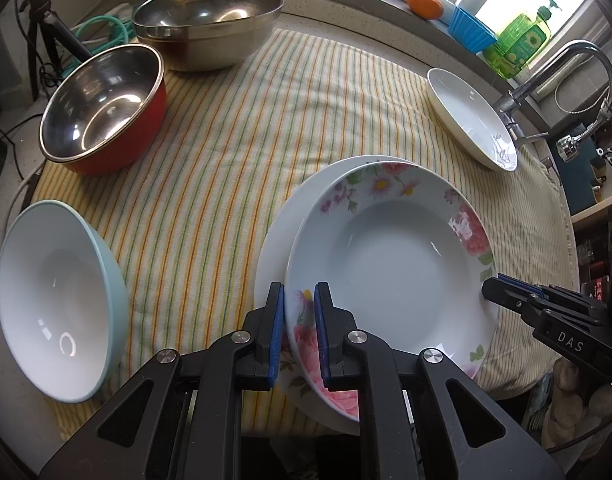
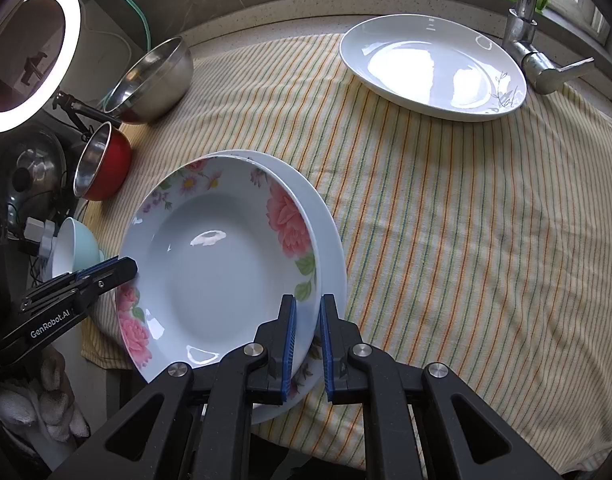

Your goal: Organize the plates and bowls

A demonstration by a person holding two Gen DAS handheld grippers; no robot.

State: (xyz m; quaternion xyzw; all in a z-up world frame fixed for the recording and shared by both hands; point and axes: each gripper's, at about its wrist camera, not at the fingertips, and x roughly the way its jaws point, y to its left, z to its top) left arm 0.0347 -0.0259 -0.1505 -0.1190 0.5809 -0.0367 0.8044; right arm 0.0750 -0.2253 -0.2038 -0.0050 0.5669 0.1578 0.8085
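A deep plate with pink flowers on its rim [image 1: 390, 256] [image 2: 221, 260] is held over a plain white plate [image 1: 273, 248] [image 2: 326, 224] on the striped cloth. My left gripper [image 1: 299, 292] [image 2: 125, 268] is shut on the flowered plate's left rim. On the opposite rim my right gripper [image 2: 307, 304] [image 1: 492, 288] is shut too. Another white plate with a small leaf sketch [image 1: 470, 120] [image 2: 430, 68] lies by the tap. A pale blue bowl [image 1: 57, 300] [image 2: 75, 248], a red steel-lined bowl [image 1: 101, 112] [image 2: 101, 160] and a large steel bowl [image 1: 209, 20] [image 2: 153, 80] stand at the left.
A striped yellow cloth [image 1: 225, 160] [image 2: 466, 220] covers the counter. A chrome tap [image 1: 546, 80] [image 2: 534, 32] rises at the right edge. On the sill are an orange [image 1: 424, 4], a blue cup [image 1: 470, 28] and a green soap bottle [image 1: 522, 40]. A ring light [image 2: 29, 52] and tripod [image 1: 41, 32] stand far left.
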